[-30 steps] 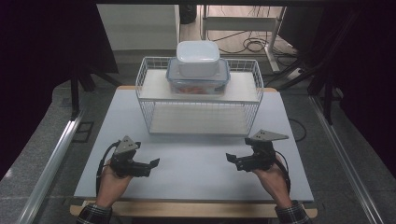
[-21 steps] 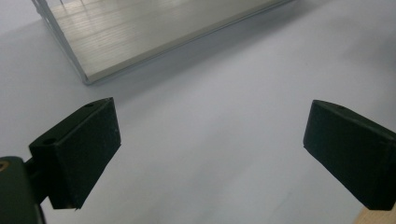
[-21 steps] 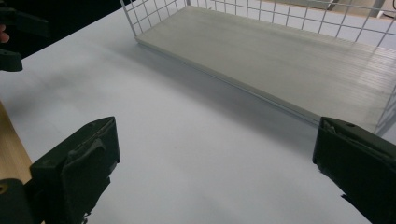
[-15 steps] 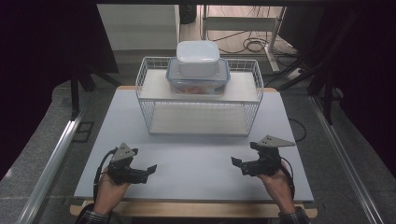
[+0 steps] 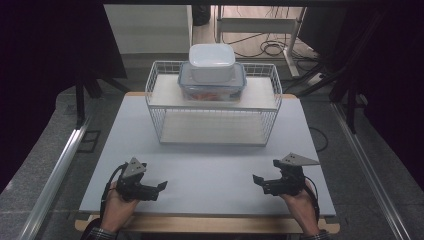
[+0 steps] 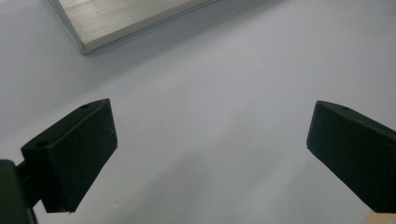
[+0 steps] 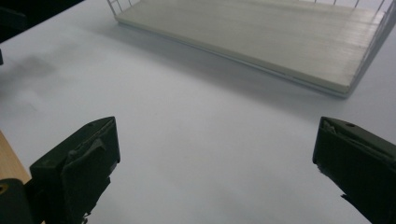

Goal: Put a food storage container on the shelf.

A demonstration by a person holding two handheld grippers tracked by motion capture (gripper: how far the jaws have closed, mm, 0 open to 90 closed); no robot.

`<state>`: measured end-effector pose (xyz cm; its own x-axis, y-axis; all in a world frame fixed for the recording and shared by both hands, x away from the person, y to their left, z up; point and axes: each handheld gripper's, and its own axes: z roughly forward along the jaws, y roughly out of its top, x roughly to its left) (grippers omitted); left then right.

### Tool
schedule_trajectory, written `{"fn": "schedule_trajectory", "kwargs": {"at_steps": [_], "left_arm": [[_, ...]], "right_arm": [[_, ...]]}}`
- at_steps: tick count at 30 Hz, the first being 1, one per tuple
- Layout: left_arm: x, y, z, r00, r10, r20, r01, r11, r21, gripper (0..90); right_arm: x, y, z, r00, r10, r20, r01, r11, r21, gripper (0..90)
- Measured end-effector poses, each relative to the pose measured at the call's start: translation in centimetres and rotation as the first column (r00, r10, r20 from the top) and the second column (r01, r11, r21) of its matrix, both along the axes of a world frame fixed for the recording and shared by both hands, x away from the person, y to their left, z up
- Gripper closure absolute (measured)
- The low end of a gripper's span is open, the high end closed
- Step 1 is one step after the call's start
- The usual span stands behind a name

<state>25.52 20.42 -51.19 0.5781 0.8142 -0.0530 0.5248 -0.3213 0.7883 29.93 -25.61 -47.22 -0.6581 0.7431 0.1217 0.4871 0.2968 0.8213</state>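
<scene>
- Pale grey bench (image 5: pixel 210 170) under dim light, with a white wire rack (image 5: pixel 212 107) at its far side.
- Two stacked boxes sit on the rack's top shelf: a white tub (image 5: pixel 212 61) resting on a clear lidded box (image 5: pixel 212 85).
- Left gripper (image 5: pixel 161 186) and right gripper (image 5: pixel 256 178) hover low near the front edge, well apart from the rack, fingers spread wide, holding nothing.
- I judge the tub light, stiff and slick; I'd pinch it across its short sides, below the lid rim.

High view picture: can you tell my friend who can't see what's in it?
A person's two hands hold the left gripper and right gripper low over a white table, both empty. Behind them, a white wire rack carries a clear food container with a white box stacked on top.
</scene>
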Motion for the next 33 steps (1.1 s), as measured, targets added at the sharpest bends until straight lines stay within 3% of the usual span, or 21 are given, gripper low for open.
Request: {"fn": "schedule_trajectory", "kwargs": {"at_steps": [16,29,33], "left_arm": [[0.1,0.2,-1.2,0.9999,0.011,-0.008,-0.011,0.9995,0.03,0.7],[0.6,-0.5,-2.3,0.9969,-0.009,-0.078,0.016,0.9957,0.091,0.1],[0.7,-0.5,-2.3,0.9967,-0.01,-0.08,0.016,0.9961,0.086,0.1]], "right_arm": [[-0.4,-0.9,-2.2,0.999,-0.028,-0.036,0.026,0.999,-0.047,0.7],[0.1,-0.9,-3.7,0.9945,-0.032,-0.1,0.025,0.997,-0.073,0.7],[0.1,-0.8,-3.9,0.9941,-0.034,-0.103,0.025,0.996,-0.088,0.7]]}}
